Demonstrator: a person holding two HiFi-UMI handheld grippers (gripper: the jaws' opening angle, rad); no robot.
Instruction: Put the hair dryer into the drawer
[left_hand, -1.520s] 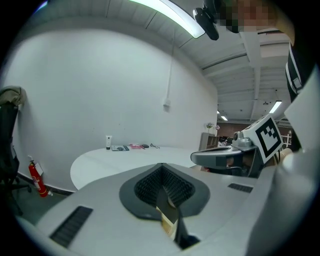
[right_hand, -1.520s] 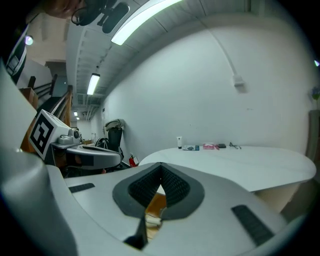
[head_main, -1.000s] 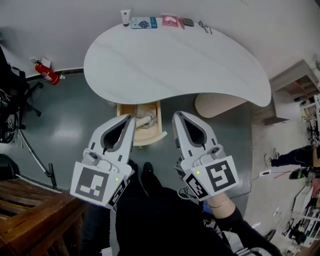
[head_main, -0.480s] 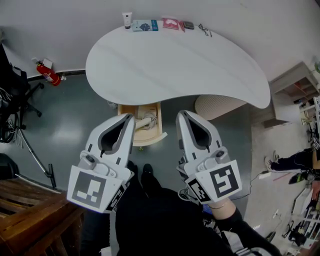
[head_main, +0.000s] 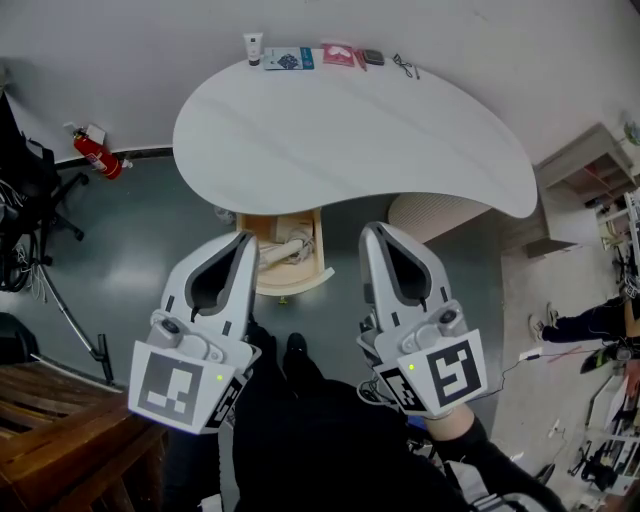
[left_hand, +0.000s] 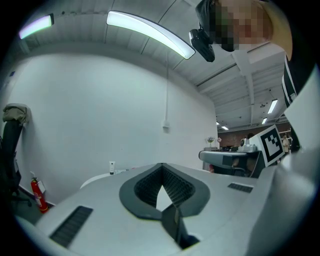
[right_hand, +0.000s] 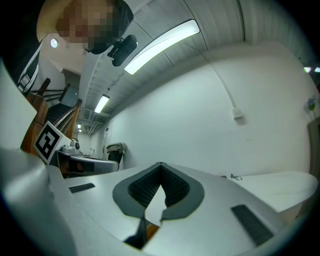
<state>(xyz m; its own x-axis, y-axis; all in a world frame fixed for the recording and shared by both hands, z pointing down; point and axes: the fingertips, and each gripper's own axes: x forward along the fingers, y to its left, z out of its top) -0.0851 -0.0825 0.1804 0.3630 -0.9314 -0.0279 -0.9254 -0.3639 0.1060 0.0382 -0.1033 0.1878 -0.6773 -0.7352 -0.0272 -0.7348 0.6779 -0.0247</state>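
Now | left gripper, right gripper: fingers together | hair dryer in drawer (table overhangs)

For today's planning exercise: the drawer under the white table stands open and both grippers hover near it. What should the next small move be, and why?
Probably lower the left gripper to the front of the drawer and push it shut. A whitish thing, seemingly the hair dryer, already lies inside it, and both the left gripper and the right gripper have jaws closed on nothing.
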